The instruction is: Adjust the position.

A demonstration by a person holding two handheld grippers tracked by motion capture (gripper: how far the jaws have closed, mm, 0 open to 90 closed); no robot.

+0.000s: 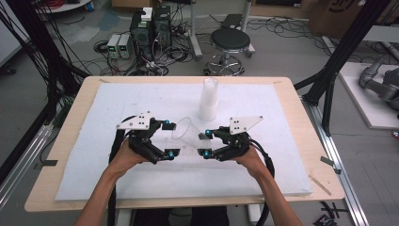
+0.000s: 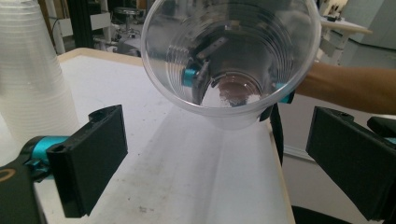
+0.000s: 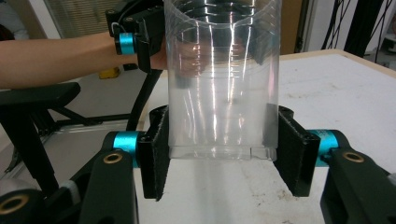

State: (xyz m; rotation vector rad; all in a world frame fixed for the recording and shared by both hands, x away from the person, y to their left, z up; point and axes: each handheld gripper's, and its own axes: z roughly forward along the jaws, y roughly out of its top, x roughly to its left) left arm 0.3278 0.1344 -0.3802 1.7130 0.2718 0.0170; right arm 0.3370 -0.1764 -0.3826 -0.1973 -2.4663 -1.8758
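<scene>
- Gripping the clear plastic cup [image 3: 222, 79] near its base, the right gripper [image 1: 205, 143] had both jaws pressed against its sides.
- The cup lay tilted above the white mat [image 1: 141, 101], its mouth turned toward the left gripper [image 1: 170, 139].
- That gripper's jaws stood wide apart, holding nothing.
- A stack of cups [image 1: 209, 99] stood upright behind, apart.

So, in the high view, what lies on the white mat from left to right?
Left gripper → clear cup → right gripper. The stack of cups stands farther back, above the right gripper's jaws, so its place in this order is unclear.
</scene>
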